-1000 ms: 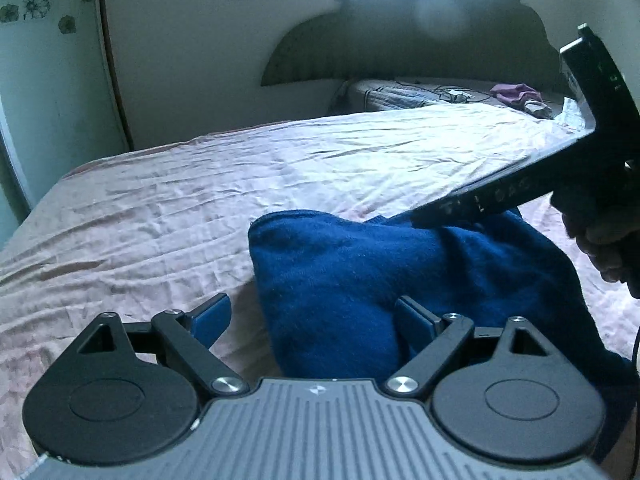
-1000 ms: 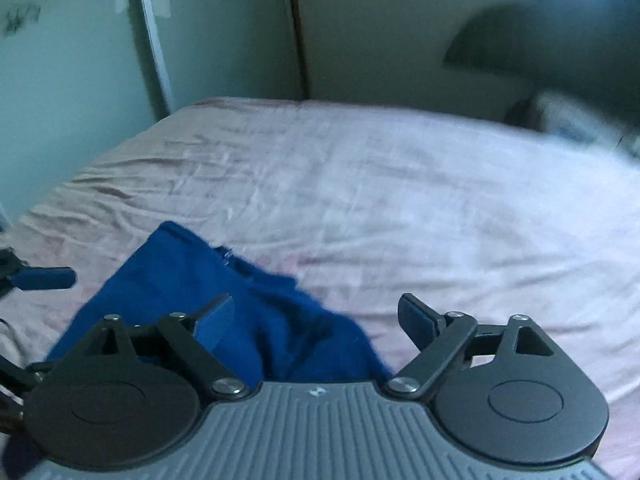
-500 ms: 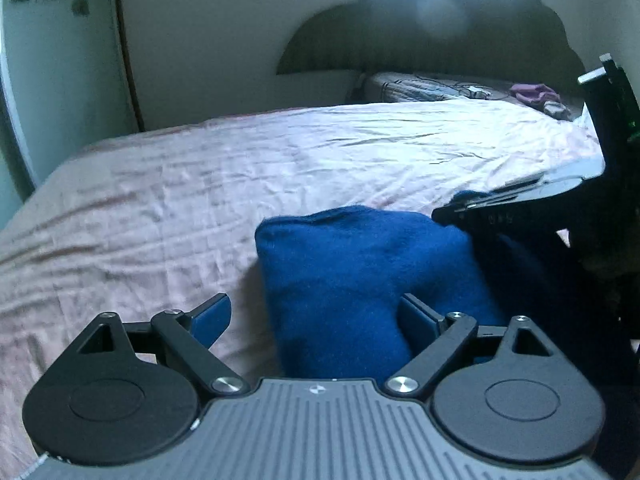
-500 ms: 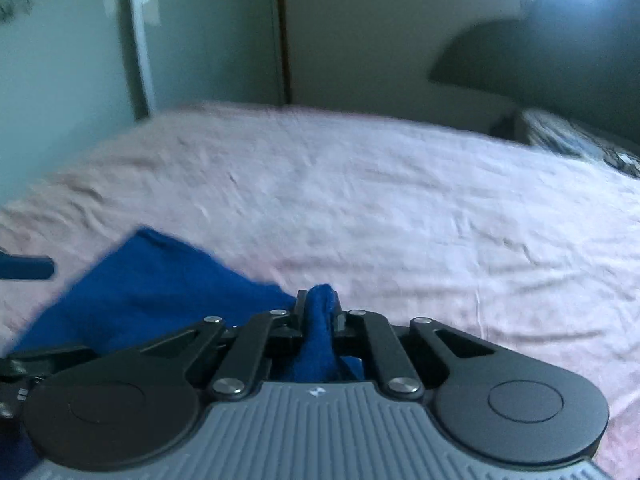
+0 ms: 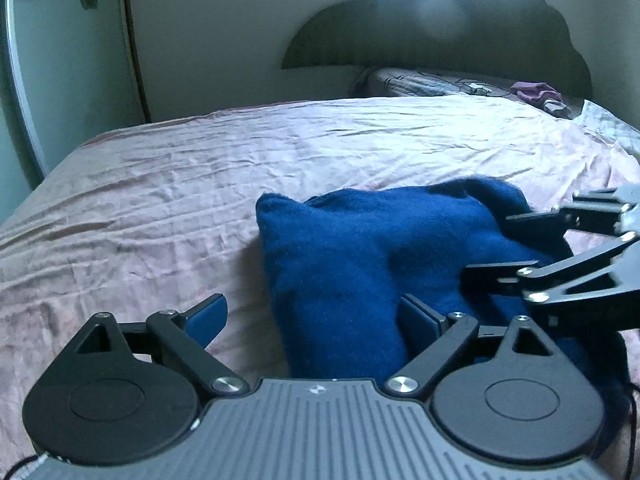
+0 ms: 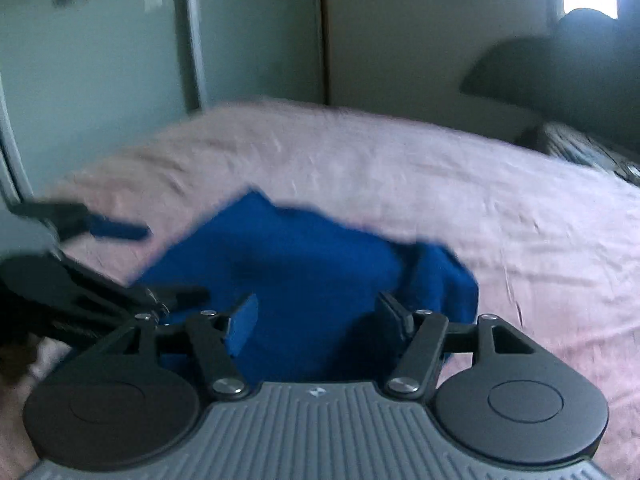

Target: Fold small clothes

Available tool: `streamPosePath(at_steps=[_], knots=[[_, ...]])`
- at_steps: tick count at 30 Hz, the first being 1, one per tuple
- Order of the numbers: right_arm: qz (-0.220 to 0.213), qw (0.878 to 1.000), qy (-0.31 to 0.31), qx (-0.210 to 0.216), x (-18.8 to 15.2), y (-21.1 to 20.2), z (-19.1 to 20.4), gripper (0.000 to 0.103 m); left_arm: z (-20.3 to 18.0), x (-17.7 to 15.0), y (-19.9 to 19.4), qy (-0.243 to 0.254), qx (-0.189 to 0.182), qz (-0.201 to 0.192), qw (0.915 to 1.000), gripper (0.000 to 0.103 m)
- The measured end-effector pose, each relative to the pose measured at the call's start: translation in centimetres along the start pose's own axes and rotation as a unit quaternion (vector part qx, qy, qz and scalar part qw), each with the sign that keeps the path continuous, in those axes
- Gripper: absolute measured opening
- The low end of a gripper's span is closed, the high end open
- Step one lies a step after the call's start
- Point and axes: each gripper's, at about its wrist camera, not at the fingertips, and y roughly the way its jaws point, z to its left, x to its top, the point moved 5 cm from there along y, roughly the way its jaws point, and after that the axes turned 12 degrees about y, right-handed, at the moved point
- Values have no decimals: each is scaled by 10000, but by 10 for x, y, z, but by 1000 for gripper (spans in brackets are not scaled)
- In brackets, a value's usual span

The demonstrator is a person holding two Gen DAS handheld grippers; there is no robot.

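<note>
A dark blue fleece garment [image 5: 360, 256] lies folded over in a thick bundle on the pink bed sheet [image 5: 168, 200]. My left gripper [image 5: 316, 316] is open at its near left edge, its right finger against the cloth, gripping nothing. In the right wrist view the garment [image 6: 304, 264] lies just ahead of my right gripper [image 6: 316, 320], which is open with cloth between its spread fingers. The right gripper also shows in the left wrist view [image 5: 568, 252], over the garment's right side. The left gripper shows blurred in the right wrist view [image 6: 100, 264].
The bed has a dark headboard [image 5: 440, 28] and a patterned pillow [image 5: 432, 84] at the far end, with a purple cloth [image 5: 536, 92] on it. Walls and a wardrobe door [image 5: 68, 64] stand at the left.
My right gripper, shut on a fold of the blue garment half a second ago, has opened and let it go. The garment's right side now lies over the bundle. My left gripper stays open.
</note>
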Motion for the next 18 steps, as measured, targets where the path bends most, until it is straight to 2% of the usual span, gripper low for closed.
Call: streamPosePath(at_steps=[3, 7, 13, 16, 18], knots=[[-117, 9985, 531, 27, 4, -5, -8, 64, 0, -1, -5, -26, 34, -3, 10000, 94], [-362, 9977, 551, 127, 1, -31, 0, 65, 0, -5, -12, -23, 50, -8, 10000, 94], [-297, 9980, 481, 283, -24, -51, 12, 65, -6, -15, -30, -26, -13, -1, 10000, 94], [-194, 9978, 539, 319, -37, -53, 13, 72, -12, -29, -38, 3, -84, 51, 10000, 95], [-68, 9989, 403, 213, -47, -48, 14, 73, -22, -42, -42, 242, -107, 108, 9996, 94]])
